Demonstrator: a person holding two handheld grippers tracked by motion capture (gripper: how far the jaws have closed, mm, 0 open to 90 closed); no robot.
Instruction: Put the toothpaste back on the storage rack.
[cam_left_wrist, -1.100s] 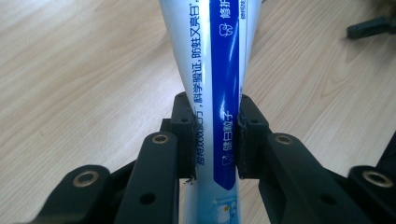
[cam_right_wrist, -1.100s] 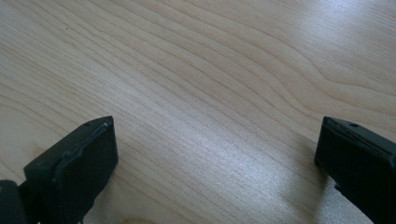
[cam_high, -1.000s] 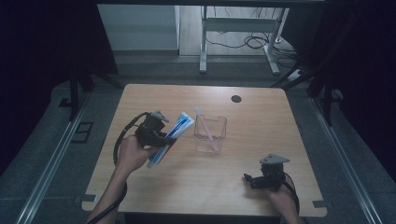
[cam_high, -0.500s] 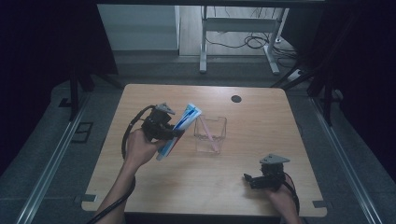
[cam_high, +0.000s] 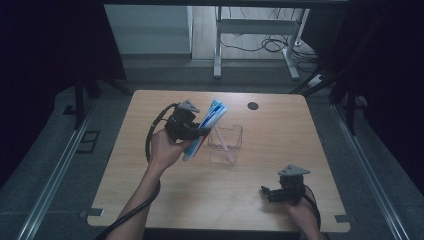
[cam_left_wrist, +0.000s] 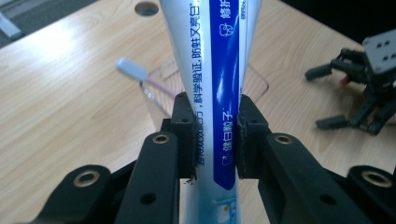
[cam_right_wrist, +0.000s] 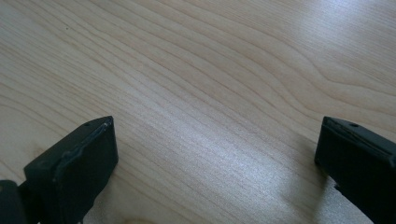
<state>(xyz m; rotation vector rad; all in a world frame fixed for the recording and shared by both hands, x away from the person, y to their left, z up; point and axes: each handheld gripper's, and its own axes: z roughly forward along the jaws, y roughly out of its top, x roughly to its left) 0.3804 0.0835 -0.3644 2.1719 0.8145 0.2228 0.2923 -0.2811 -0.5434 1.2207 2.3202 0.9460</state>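
A blue and white toothpaste tube (cam_high: 205, 127) (cam_left_wrist: 219, 84) is held tilted above the table, its upper end leaning toward a clear plastic cup (cam_high: 226, 144) (cam_left_wrist: 163, 93). My left gripper (cam_high: 192, 131) (cam_left_wrist: 215, 135) is shut on the tube's middle, just left of the cup. Inside the cup stands a pink toothbrush (cam_high: 223, 142) (cam_left_wrist: 140, 77) with a grey head. My right gripper (cam_high: 266, 192) (cam_right_wrist: 215, 154) rests low at the table's front right, open, with bare wood between its jaws; it also appears at the right of the left gripper view (cam_left_wrist: 345, 93).
The wooden table (cam_high: 150, 190) has a round black cable hole (cam_high: 253, 106) (cam_left_wrist: 145, 8) at the back, behind the cup. Beyond the table's far edge stand metal desk legs (cam_high: 218, 45) and cables on the floor.
My left gripper has carried the toothpaste tube to the right and a little back, closer to the cup, and tipped it more upright. The right gripper has stayed put.
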